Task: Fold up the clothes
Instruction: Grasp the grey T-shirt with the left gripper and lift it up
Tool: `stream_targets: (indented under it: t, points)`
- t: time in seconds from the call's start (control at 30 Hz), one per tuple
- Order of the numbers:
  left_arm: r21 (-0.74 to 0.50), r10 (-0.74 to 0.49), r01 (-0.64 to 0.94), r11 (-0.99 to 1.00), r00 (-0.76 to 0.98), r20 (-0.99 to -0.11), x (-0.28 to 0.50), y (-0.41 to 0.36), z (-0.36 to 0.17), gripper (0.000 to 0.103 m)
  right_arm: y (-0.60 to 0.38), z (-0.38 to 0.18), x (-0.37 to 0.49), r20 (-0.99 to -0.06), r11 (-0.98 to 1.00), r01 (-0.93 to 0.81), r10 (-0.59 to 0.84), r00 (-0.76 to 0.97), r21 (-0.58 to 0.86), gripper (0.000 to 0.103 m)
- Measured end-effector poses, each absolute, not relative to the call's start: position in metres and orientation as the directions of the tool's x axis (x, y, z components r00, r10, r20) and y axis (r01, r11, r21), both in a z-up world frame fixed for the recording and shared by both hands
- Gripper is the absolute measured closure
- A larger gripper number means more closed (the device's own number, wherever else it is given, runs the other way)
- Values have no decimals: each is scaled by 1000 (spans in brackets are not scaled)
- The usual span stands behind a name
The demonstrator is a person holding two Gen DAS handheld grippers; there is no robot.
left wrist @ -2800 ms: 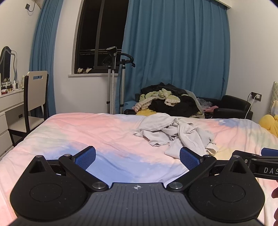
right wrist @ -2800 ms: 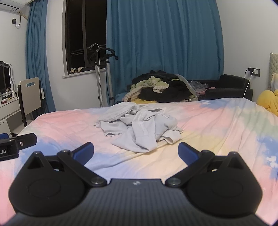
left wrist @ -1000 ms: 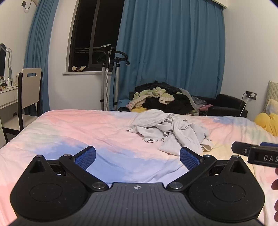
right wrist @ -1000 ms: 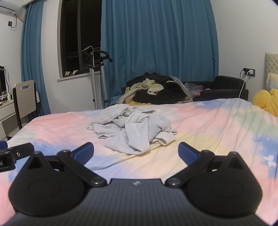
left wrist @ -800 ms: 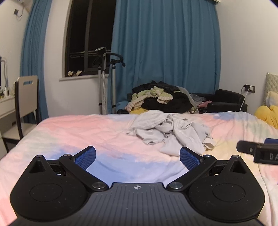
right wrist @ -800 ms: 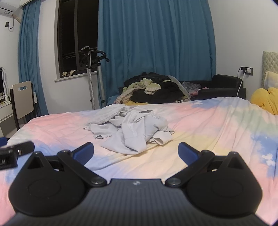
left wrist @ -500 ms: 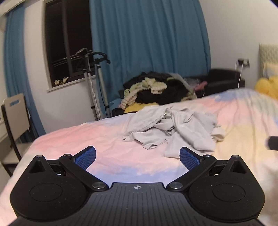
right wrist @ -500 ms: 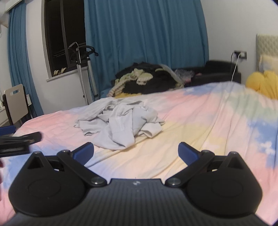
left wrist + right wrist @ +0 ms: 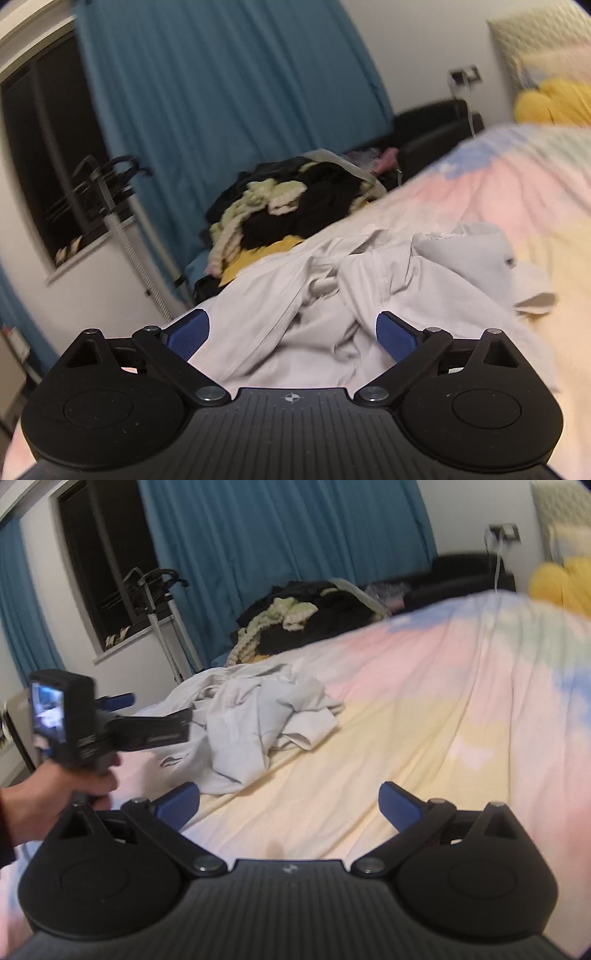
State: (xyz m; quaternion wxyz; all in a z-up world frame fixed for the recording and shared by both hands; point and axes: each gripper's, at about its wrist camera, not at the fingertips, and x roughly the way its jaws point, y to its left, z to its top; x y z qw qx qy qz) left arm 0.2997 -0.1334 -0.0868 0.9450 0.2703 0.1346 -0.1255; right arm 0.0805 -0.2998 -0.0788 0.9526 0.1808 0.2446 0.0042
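Note:
A crumpled light grey garment (image 9: 369,288) lies in a heap on the pastel bedspread (image 9: 517,192). My left gripper (image 9: 291,328) is open, close over the near edge of the garment, holding nothing. In the right wrist view the garment (image 9: 258,716) lies left of centre and the left gripper's body (image 9: 110,727) reaches toward its left side. My right gripper (image 9: 288,801) is open and empty above bare bedspread (image 9: 424,720), to the right of the garment.
A pile of dark and pale green clothes (image 9: 291,206) lies on a seat beyond the bed. A garment steamer stand (image 9: 159,602) stands by the window. A yellow plush toy (image 9: 561,579) lies at the far right, near a black armchair (image 9: 465,572).
Both grippers have moved forward and tilted. The left gripper has come close to the garment, which now fills its view. The left gripper's body has come into the right wrist view.

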Motion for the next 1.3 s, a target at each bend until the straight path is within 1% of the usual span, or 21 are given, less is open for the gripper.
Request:
stream_targets:
  t: [0.03,0.17,0.2,0.23,0.27,0.33,0.4,0.47,0.53,0.77,0.87,0.97,1.07,1.17,1.23,1.3]
  points:
    - [502,-161,312,807,933,-320,311,-139,-90,15,-302,-82,84,-466,931,84,99,879,355,0]
    - [546,-141,304,781,937,-320,355,-151,-92,21,-306,-95,97,-489,918,99,112,865,385,0]
    - [551,-131,308,776,933,-336,365,-151,-93,28,-307,-96,99,-488,916,99,114,865,390,0]
    - [545,-123,320,775,922,-366,374,-150,-96,39,-308,-98,100,-487,914,99,116,866,394,0]
    - [539,-115,332,774,911,-395,383,-150,-98,46,-308,-99,102,-484,914,97,117,867,394,0]
    - [520,-102,356,777,886,-453,391,-148,-101,85,-308,-102,105,-481,916,94,115,869,390,0]
    - [481,-105,342,807,885,-454,383,-142,-94,92,-308,-104,107,-483,918,96,112,868,386,0]
    - [432,-123,336,837,884,-450,367,-134,-80,93,-307,-103,105,-472,925,83,110,875,370,0]
    - [396,-152,347,850,882,-447,342,-126,-57,95,-301,-99,101,-447,944,62,94,890,323,0]
    - [238,-273,385,892,877,-396,229,-83,43,95,-284,-84,88,-364,972,-2,89,927,233,0]
    - [175,-317,402,899,871,-375,172,-64,77,95,-277,-73,77,-325,977,-43,111,939,207,0]
    - [103,-341,398,911,871,-353,116,-42,98,95,-272,-61,63,-279,976,-97,150,948,196,0]
    - [-9,-340,361,932,867,-363,66,-15,102,95,-267,-50,49,-253,977,-136,175,951,165,0]
    - [-68,-302,300,951,870,-390,31,10,84,95,-264,-41,37,-252,969,-180,219,943,168,0]
    - [-50,-239,241,969,871,-429,20,20,61,95,-259,-35,31,-255,969,-205,235,938,141,0]
    - [-11,-177,194,981,867,-466,11,22,36,95,-252,-36,30,-293,964,-238,264,919,122,0]
